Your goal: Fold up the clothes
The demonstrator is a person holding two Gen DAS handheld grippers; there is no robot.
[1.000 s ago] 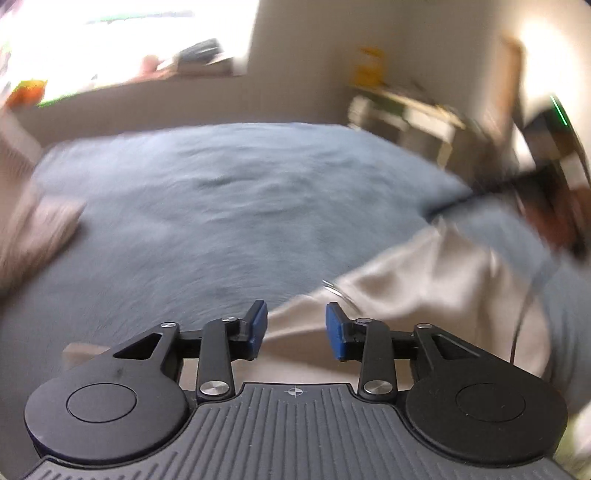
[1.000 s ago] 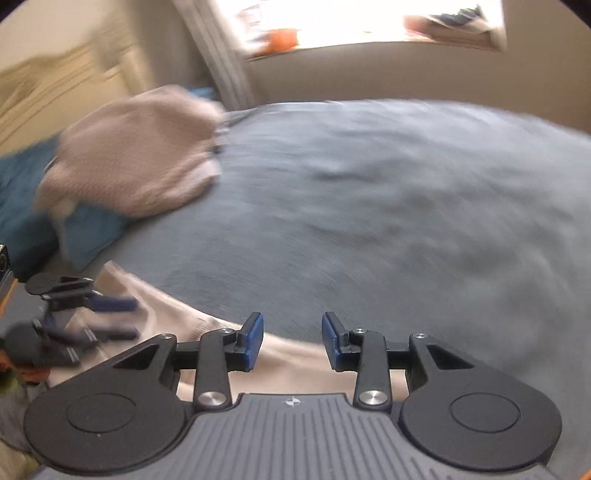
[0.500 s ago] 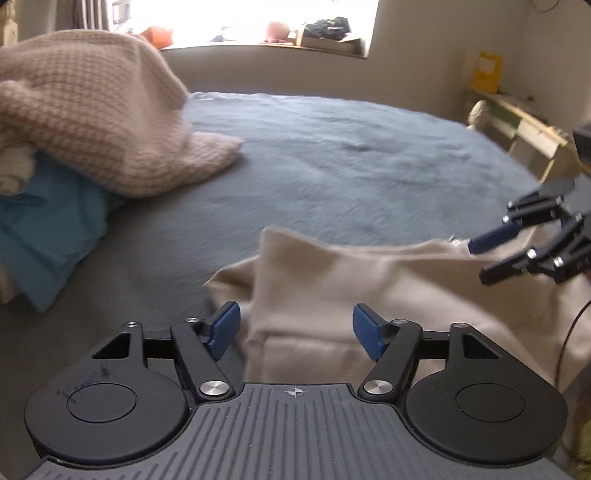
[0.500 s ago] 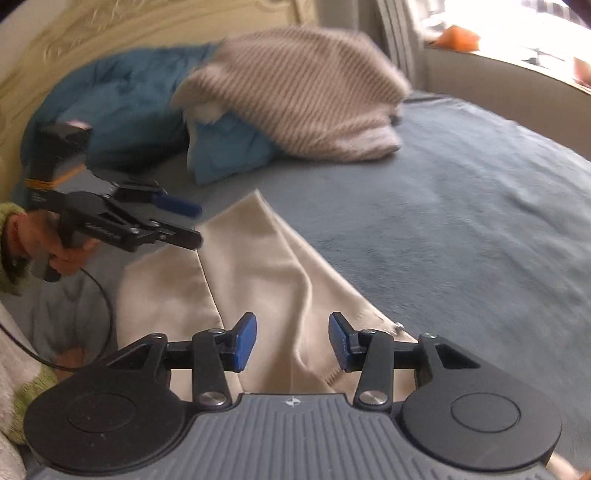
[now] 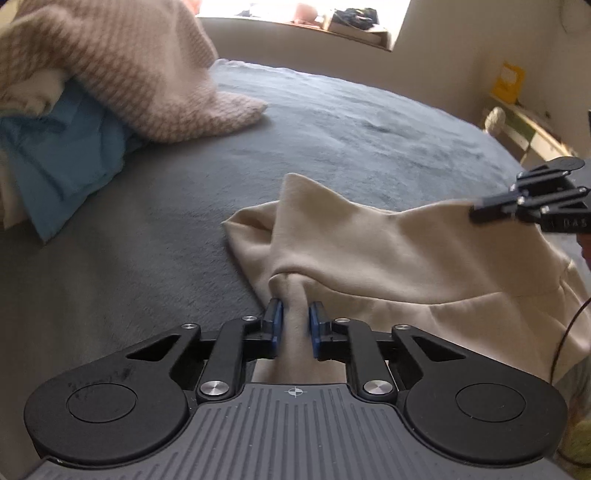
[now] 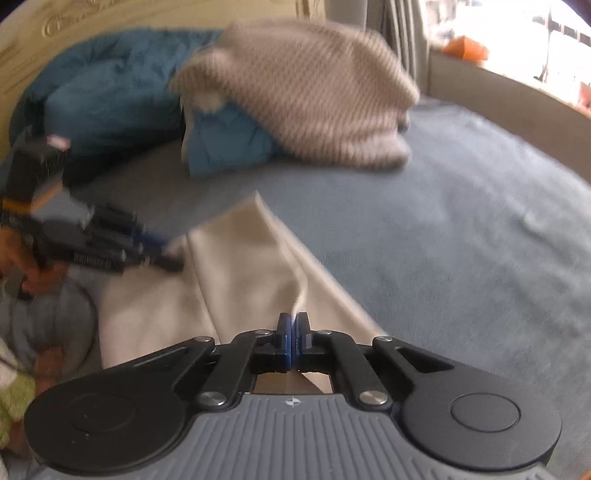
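- The left gripper sits at 6 o'clock in the left wrist view. Its blue pads are closing on a bunched-up fold of the cream garment, and the cloth is squeezed between them.
- The right gripper sits at 6 o'clock in the right wrist view. Its jaws are pinched tight on a thin edge of the same cream garment, which peaks up just past the pads.
- The cream garment lies on the grey-blue bed cover, spread from 6 o'clock out to 3 o'clock in the left wrist view, with a pointed corner sticking up near the middle.
- In the left wrist view the right gripper shows at 3 o'clock, at the far edge of the garment.
- In the right wrist view the left gripper shows at 9 o'clock, blurred, held in a hand.
- Farther off, at 10 to 11 o'clock in the left wrist view, a blue cloth lies under a pink knit sweater.
- At 12 o'clock a bright window sill holds small things too blurred to tell.
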